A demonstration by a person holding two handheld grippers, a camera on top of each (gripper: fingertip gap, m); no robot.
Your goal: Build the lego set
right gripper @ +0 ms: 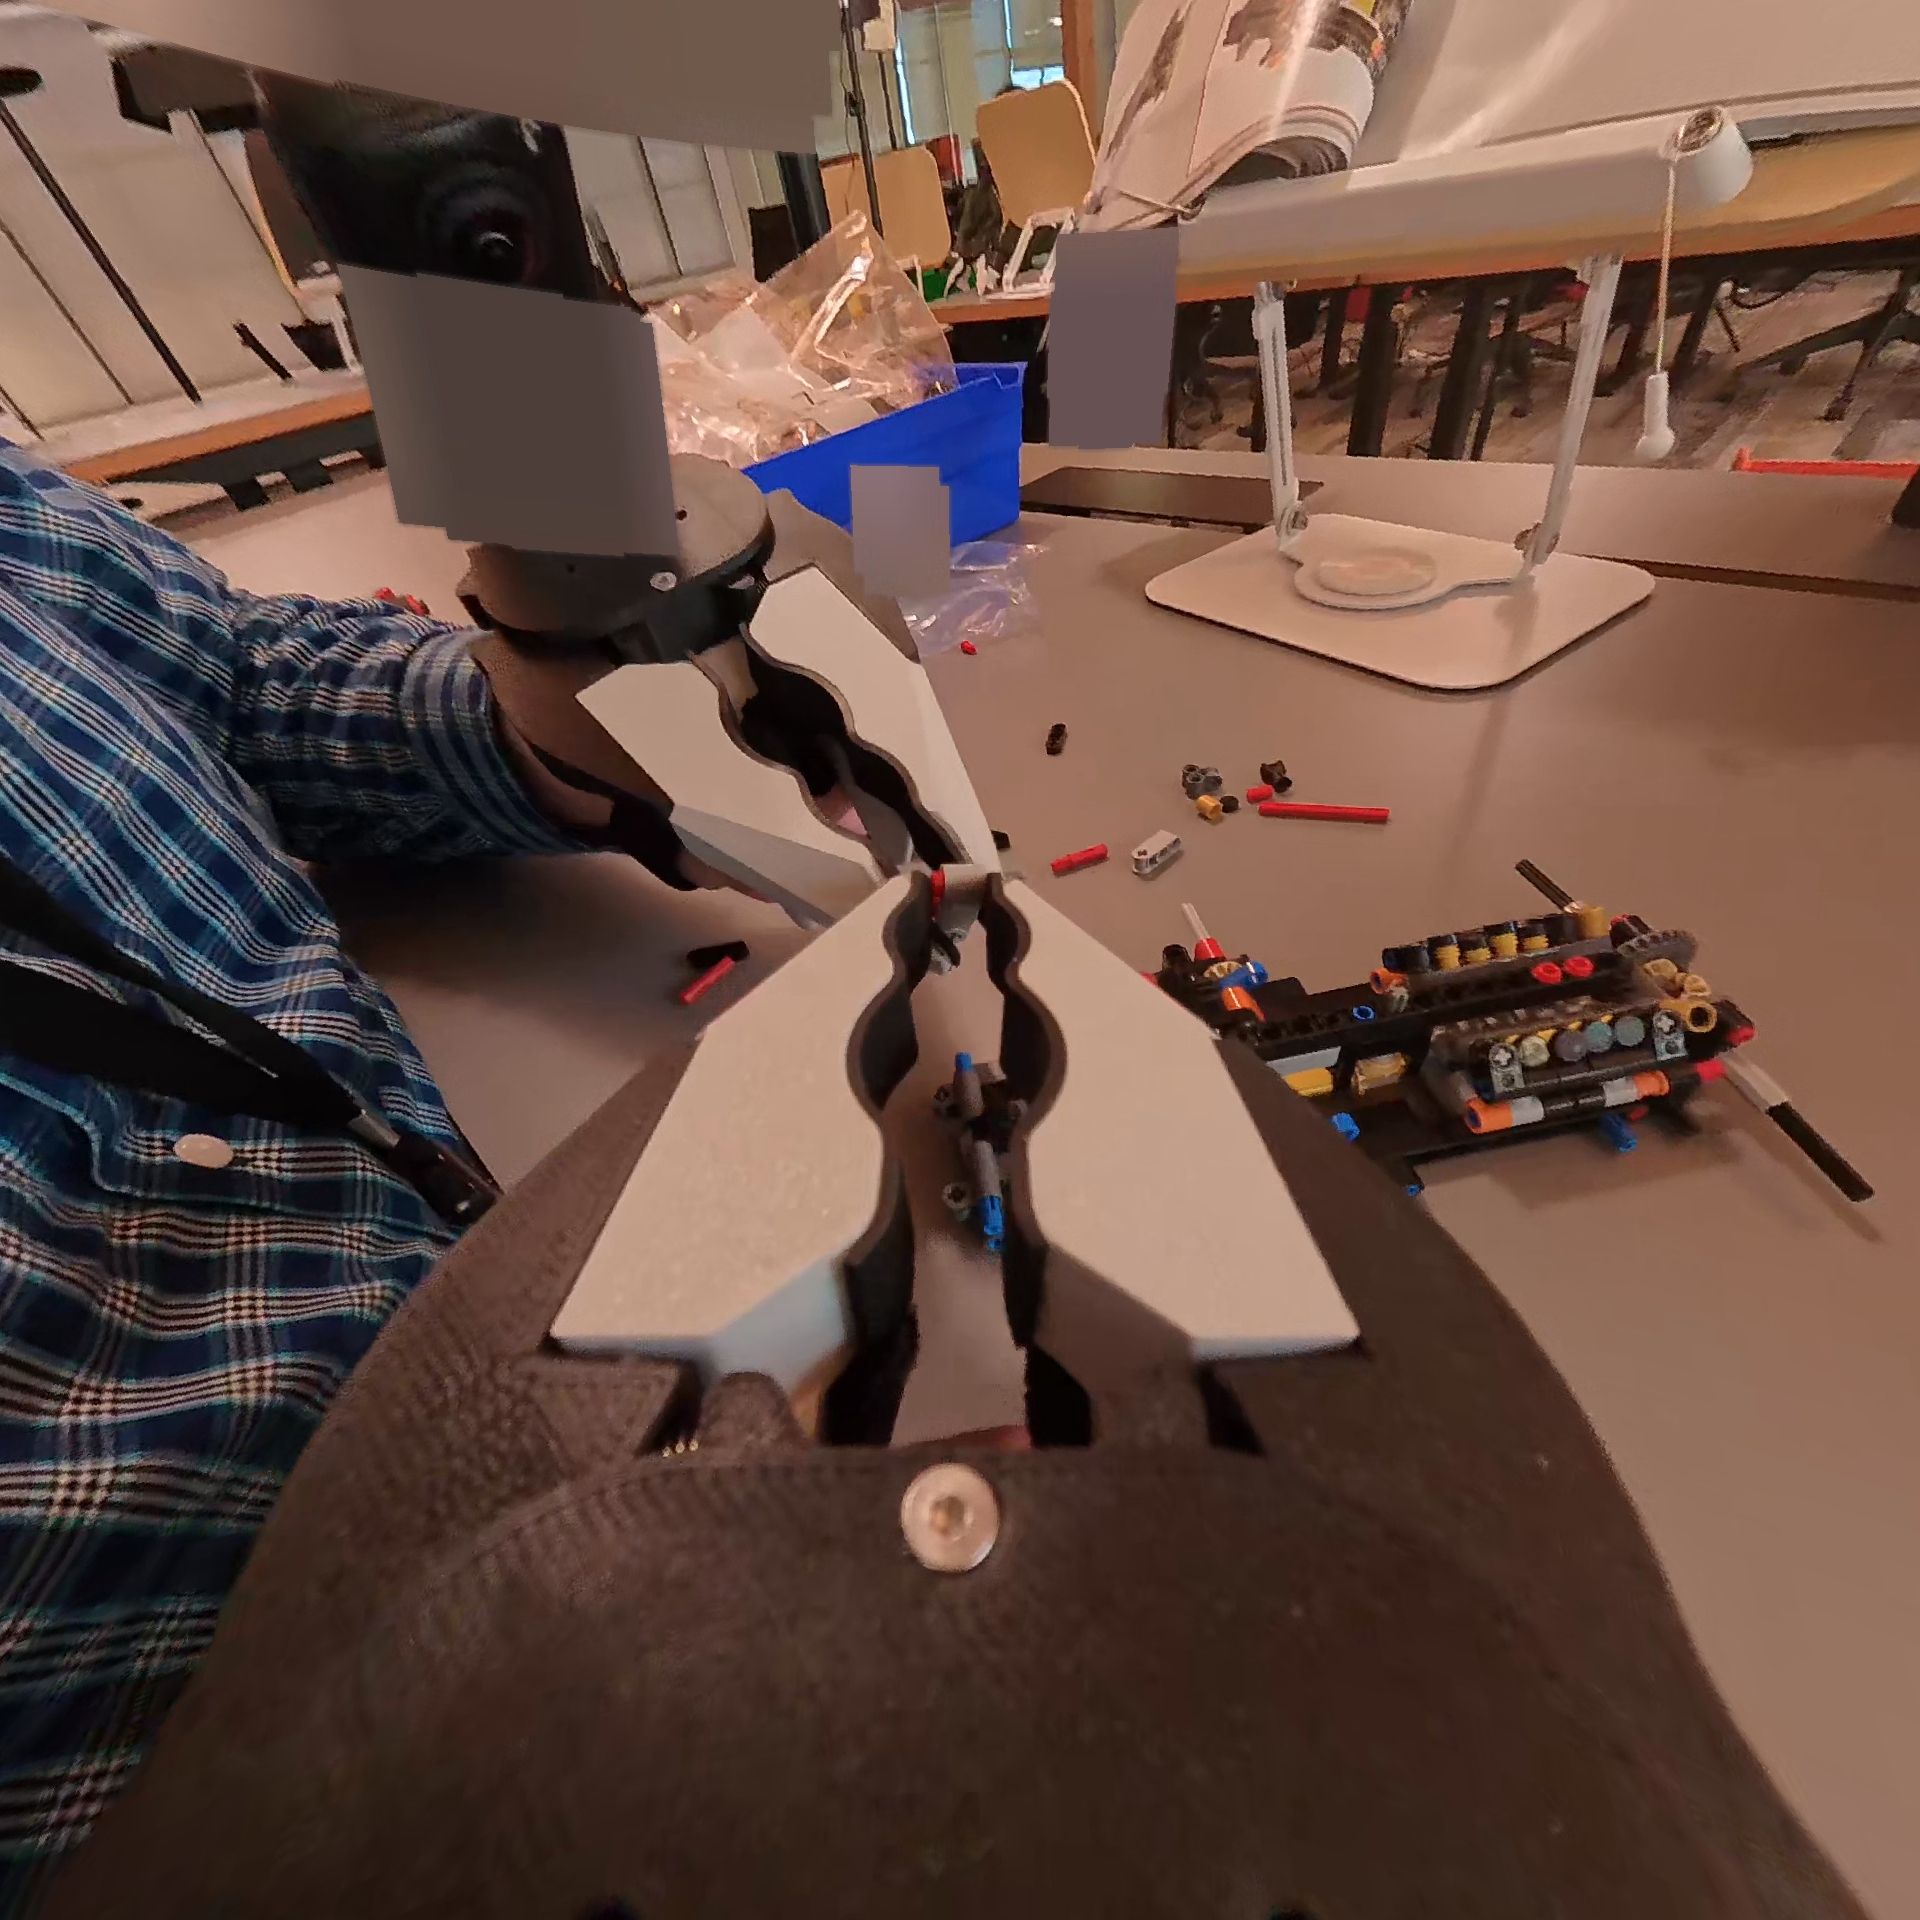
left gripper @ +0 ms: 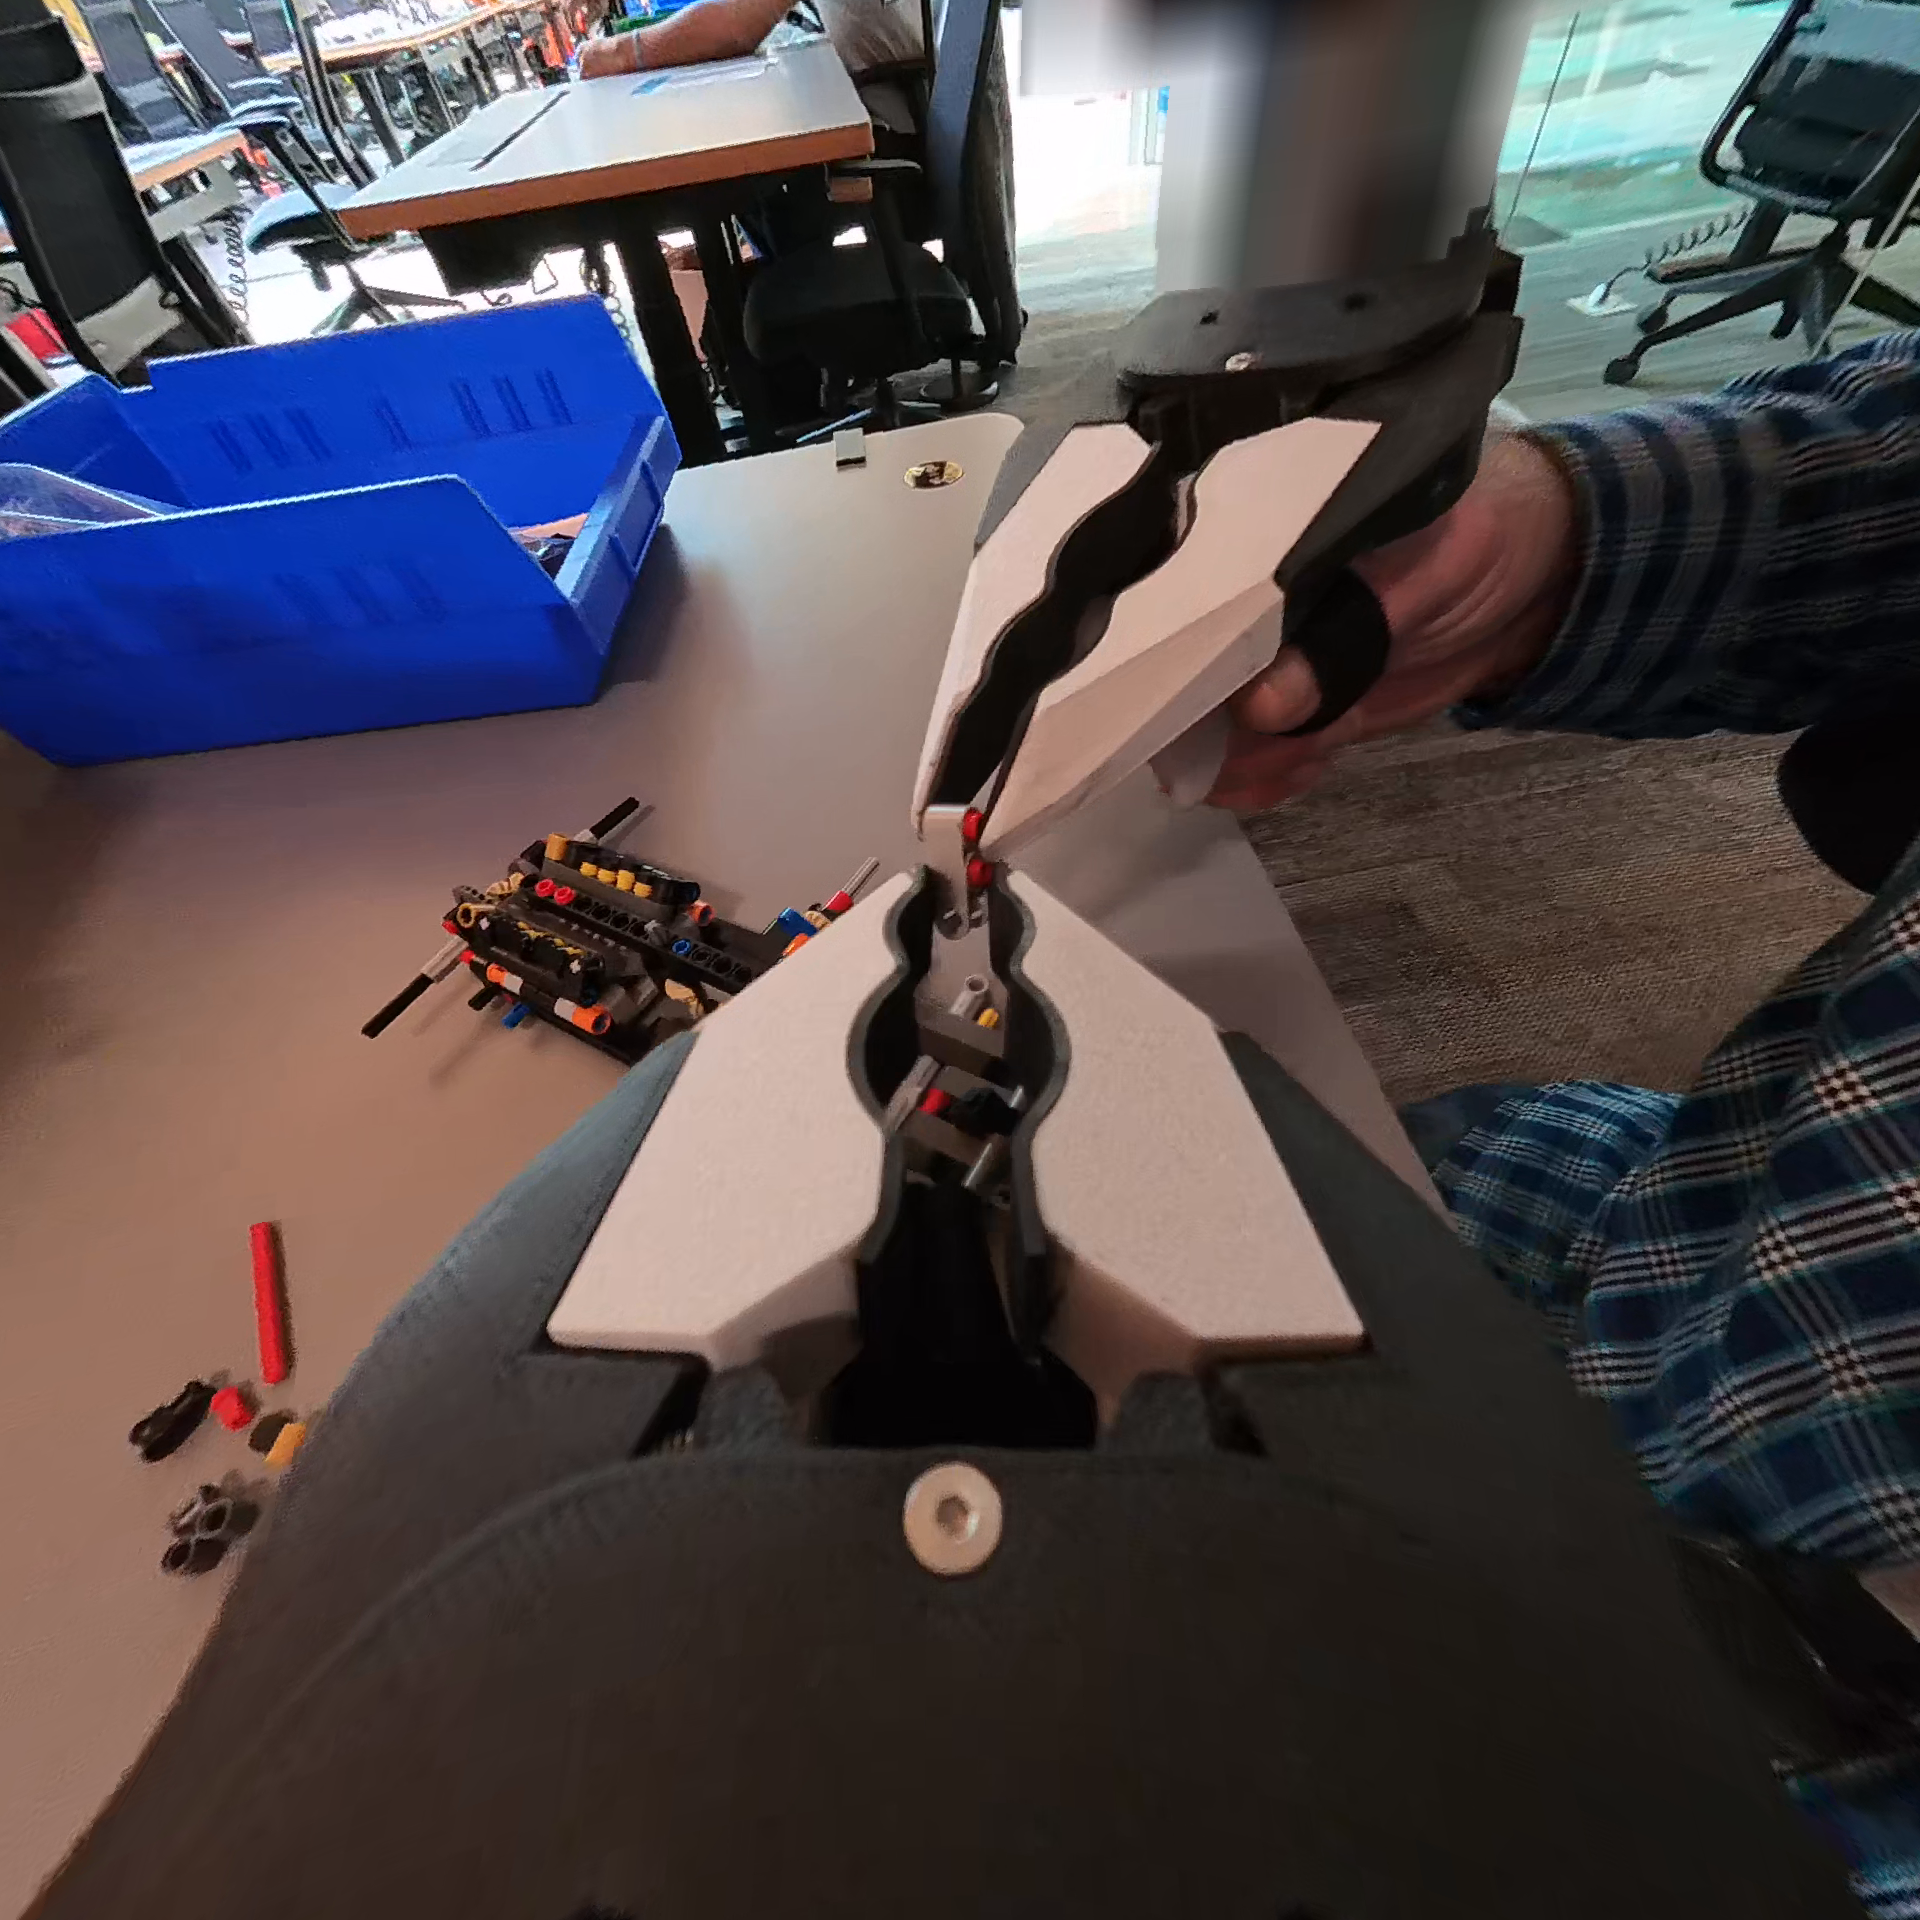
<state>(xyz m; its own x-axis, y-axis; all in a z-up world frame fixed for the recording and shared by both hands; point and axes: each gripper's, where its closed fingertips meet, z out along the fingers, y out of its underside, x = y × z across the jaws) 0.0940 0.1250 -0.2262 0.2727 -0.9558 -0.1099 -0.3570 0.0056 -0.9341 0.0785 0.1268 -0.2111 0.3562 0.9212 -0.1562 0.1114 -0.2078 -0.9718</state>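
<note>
1. Between my two sets of fingertips, lifted above the near right part of the grey table [left gripper: 312, 1039], sits the piece being joined: a small grey connector [right gripper: 961, 899] carrying red pins [left gripper: 974, 847].
2. My right gripper [right gripper: 956, 883] is pinched narrow on that connector; its long axis runs down and slightly toward me from the tips.
3. My left gripper [left gripper: 956, 883] is also nearly closed, tips meeting the same small cluster from the opposite side; I judge it grips the lower end, though exactly which part each tip clamps I cannot tell.
4. Tips of both tools touch or nearly touch, so the coming push, as I judge it, runs straight along the line between them, one piece into the other.
5. Neither hand is nearer; both are at the joint.
6. Below my left fingers, a small grey and black sub-assembly [left gripper: 961, 1081] shows through the gap.
7. Left of the joint lies the big black chassis build [left gripper: 592, 935], well apart.
8. Loose parts, including a red axle [left gripper: 268, 1304], lie nearer and left.
9. Farther left stands the blue bin [left gripper: 312, 561].
10. Table edge runs just right of the joint, so a dropped pin may fall to the carpet.
</note>
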